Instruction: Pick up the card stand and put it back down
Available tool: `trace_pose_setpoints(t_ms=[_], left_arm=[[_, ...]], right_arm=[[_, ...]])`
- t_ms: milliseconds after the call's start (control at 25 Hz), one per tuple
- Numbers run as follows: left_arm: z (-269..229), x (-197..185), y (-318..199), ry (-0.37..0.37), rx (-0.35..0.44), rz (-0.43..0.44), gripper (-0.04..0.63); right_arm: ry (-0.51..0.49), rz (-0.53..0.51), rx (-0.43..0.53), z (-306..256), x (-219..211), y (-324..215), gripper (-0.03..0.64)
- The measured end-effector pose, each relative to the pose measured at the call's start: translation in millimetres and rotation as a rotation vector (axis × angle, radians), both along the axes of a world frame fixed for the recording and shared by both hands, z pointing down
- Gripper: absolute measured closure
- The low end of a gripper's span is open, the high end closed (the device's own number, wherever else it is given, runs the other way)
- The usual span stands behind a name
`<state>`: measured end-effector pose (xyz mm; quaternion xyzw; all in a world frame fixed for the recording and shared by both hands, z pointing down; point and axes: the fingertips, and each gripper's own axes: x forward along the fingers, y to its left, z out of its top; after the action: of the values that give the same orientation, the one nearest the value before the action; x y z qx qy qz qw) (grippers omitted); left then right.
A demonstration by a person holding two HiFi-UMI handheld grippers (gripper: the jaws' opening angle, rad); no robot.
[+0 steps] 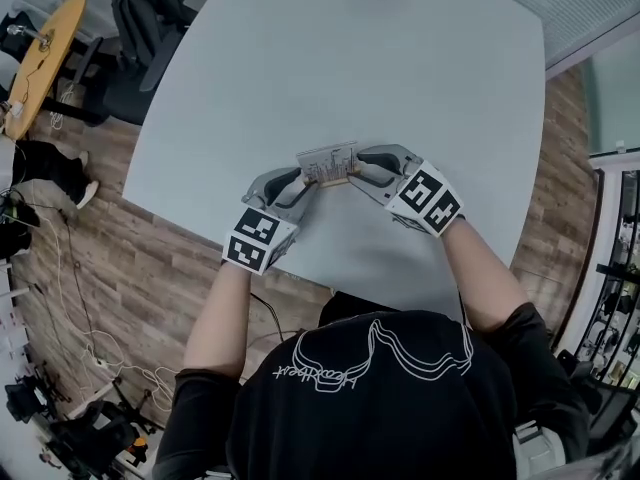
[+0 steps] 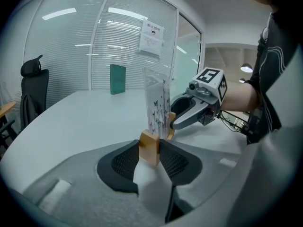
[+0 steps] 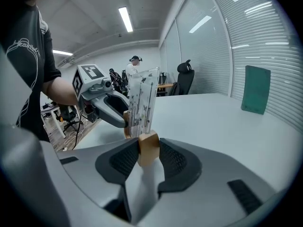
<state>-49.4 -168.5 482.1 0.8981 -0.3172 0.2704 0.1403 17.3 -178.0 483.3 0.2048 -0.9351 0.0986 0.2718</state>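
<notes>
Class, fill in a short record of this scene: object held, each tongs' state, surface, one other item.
Object held: card stand, upright, wooden block at each end
Left tongs: shut on one end block
Right tongs: shut on the other end block
Surface: pale table; whether the stand touches it is unclear
Other item: green board, upright near the table's far edge
</notes>
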Motion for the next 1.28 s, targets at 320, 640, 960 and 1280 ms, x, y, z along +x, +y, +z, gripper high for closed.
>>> trace_pose_setpoints(t_ms=[320,640,960,1280], left_arm=[[20,-5,-3,-0.008,-0.026,0.017,0.453],[33,-7,0,-0.031,-0.041,0.033,0.451],[35,-7,-1,-0.018,-0.036,0.027,0.451],[40,-7,-2,-0.012,-0.062,-0.002,0.444]], right_arm=[[0.040,-0.018,-0.015,20,-5,-3,0.476],[0.074,-0.030,-0.011,31,-8,0,0.474],[0.069,-0.025,-0.003,33,-8,-2,0.474],[0.086,-0.001,0.003,33,-9,-1,0.463]])
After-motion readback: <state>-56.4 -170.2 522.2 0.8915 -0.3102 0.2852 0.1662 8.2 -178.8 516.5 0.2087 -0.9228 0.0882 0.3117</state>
